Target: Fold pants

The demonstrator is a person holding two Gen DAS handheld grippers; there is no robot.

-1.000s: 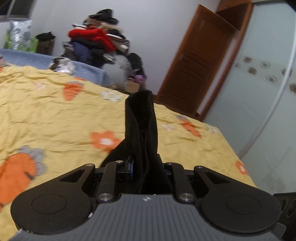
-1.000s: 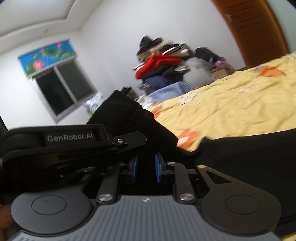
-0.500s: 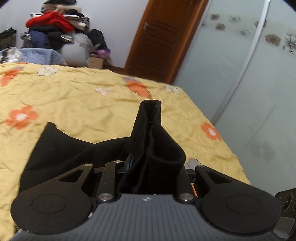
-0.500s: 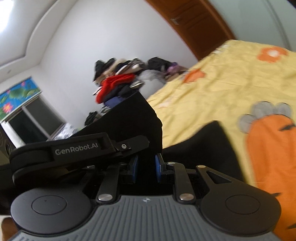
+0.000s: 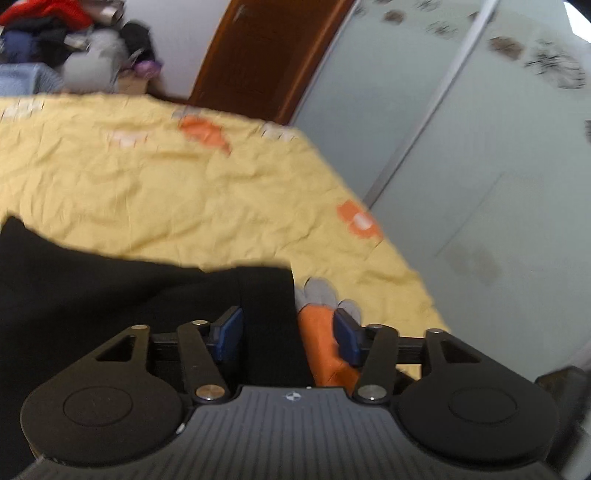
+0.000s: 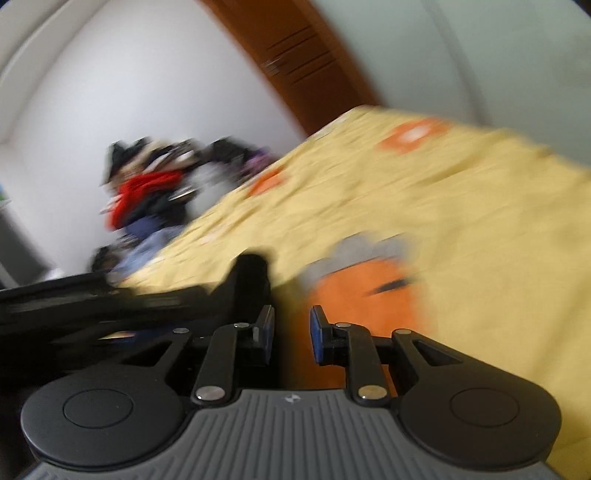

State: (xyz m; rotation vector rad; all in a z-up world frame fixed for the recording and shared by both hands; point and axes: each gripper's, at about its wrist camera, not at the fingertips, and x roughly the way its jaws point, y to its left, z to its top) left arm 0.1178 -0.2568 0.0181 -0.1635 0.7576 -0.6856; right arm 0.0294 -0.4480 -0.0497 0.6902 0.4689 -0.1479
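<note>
Both grippers dropped since earlier; pants [image 5: 110, 295] now flat near bed's [image 5: 184, 192] right edge. Left gripper [image 5: 286, 334] opening, cloth released; right gripper [image 6: 291, 328] narrow, grip unclear. One fold laid, more likely left.

The pants [image 5: 110, 295] lie on the bed [image 5: 147, 184], at its near left part in the left wrist view. Behind the bed, at the far left, stands a pile of clothes [image 5: 55, 33]. The door [image 5: 258, 55] is right of the pile, and the wardrobe [image 5: 461, 147] stands along the bed's right side.
</note>
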